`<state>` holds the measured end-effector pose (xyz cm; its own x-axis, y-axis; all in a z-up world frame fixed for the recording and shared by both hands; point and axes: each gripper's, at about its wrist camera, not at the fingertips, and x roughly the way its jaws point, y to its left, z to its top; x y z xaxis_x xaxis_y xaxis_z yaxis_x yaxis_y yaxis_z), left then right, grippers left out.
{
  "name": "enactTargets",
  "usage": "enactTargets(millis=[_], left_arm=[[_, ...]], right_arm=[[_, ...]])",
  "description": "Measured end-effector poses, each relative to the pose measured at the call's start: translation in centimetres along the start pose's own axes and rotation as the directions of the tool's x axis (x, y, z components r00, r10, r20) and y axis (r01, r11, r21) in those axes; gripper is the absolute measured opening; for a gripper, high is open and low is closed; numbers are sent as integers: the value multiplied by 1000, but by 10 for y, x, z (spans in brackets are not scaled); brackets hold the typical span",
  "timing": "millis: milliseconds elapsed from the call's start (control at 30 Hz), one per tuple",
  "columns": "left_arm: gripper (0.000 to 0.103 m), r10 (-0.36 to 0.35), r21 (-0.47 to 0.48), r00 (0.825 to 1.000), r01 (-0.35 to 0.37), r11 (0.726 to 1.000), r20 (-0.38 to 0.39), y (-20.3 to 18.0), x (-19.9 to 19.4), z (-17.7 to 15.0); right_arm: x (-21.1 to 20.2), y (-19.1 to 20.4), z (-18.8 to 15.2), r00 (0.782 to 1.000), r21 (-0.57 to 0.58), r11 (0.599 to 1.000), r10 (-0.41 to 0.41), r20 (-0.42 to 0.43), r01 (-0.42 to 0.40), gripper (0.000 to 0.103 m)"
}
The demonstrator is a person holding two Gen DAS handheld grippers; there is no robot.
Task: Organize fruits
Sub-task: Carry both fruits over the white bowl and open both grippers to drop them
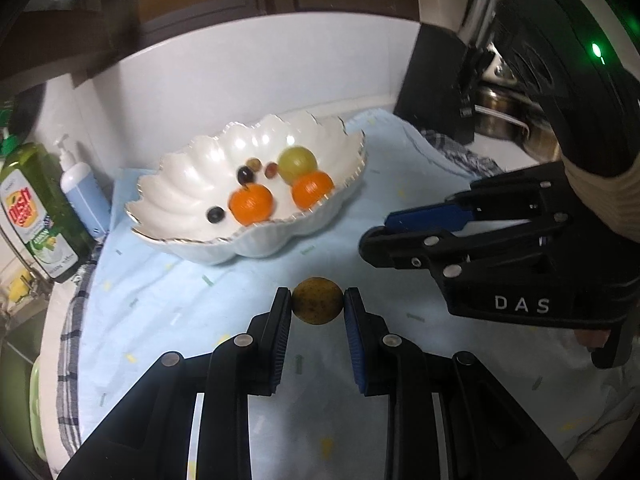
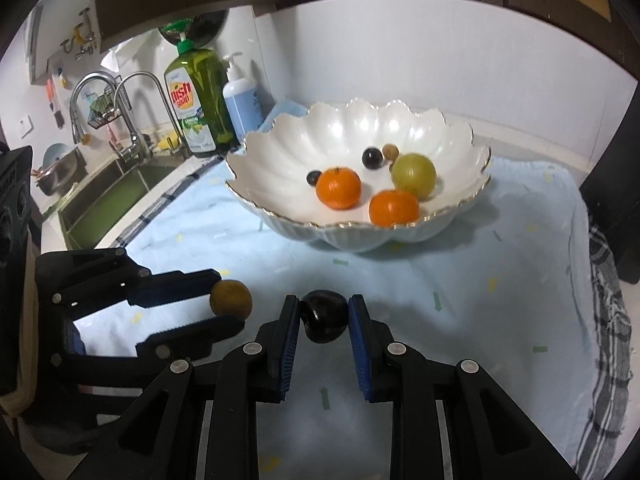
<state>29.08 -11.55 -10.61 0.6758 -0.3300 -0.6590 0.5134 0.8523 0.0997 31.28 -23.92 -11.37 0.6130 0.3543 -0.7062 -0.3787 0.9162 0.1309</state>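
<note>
Left wrist view: scalloped white ceramic bowl (image 1: 192, 240) already holds several fruits; left gripper (image 1: 317, 302) clamps a speckled yellow-brown round fruit (image 1: 317, 300), right gripper (image 2: 323, 314) clamps a dark glossy plum (image 2: 324, 316); both remain to deliver.

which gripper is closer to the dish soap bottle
Left. The left gripper sits on the sink side, nearer the dish soap bottle; the right gripper is further from it, on the left gripper's far side.
</note>
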Motion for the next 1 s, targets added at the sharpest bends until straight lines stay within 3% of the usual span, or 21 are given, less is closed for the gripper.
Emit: enactTargets(millis=[533, 733, 1000], left_arm=[[27, 68, -98, 990, -56, 994, 121, 32, -37, 34], [27, 109, -124, 982, -90, 988, 156, 44, -43, 50], [27, 207, -186, 967, -179, 966, 145, 68, -38, 70]], right_arm=[[-35, 12, 29, 989, 10, 1000, -26, 148, 25, 26], [-43, 9, 46, 975, 29, 998, -57, 215, 52, 26], [-46, 4, 76, 941, 34, 985, -172, 291, 170, 26]])
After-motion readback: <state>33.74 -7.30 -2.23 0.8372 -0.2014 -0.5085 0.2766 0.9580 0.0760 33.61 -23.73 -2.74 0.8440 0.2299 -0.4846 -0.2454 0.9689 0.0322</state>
